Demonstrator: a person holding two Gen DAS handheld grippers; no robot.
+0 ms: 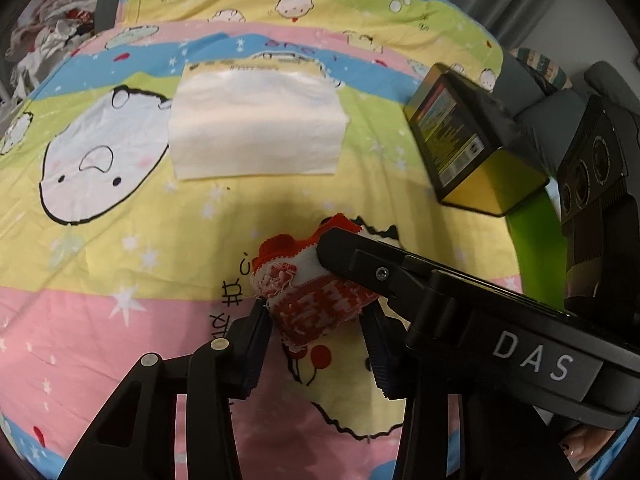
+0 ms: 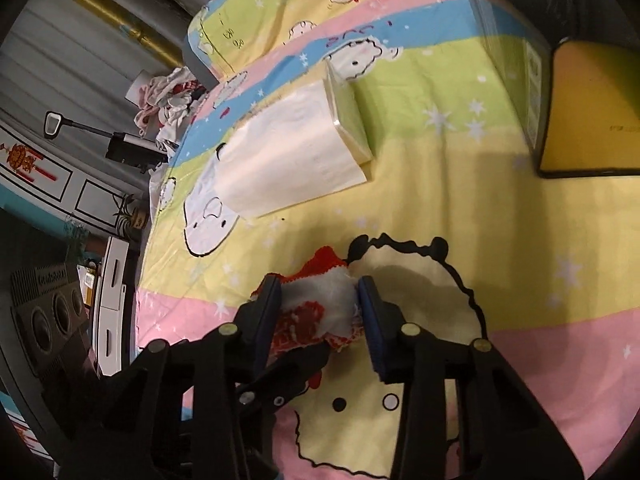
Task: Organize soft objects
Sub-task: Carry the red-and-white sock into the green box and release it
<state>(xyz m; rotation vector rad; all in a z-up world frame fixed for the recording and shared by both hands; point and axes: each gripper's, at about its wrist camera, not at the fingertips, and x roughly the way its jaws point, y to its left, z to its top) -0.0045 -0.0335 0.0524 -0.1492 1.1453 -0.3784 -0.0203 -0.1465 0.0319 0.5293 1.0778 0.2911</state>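
Note:
A small red-and-white knitted cloth (image 1: 308, 300) lies bunched on the cartoon bedsheet (image 1: 100, 264). My left gripper (image 1: 316, 320) has its jaws on both sides of the cloth, pressed against it. My right gripper (image 2: 318, 304) also closes on the same cloth (image 2: 316, 304) from the other side; its black body crosses the left wrist view (image 1: 440, 304) above the cloth. A white tissue pack (image 1: 256, 124) lies further back on the sheet, also in the right wrist view (image 2: 296, 160).
A black-and-yellow box (image 1: 468, 140) stands at the right, also in the right wrist view (image 2: 560, 92). A pile of clothes (image 1: 52, 36) lies beyond the bed's far left edge. Furniture and a speaker (image 2: 48, 312) stand off the left side.

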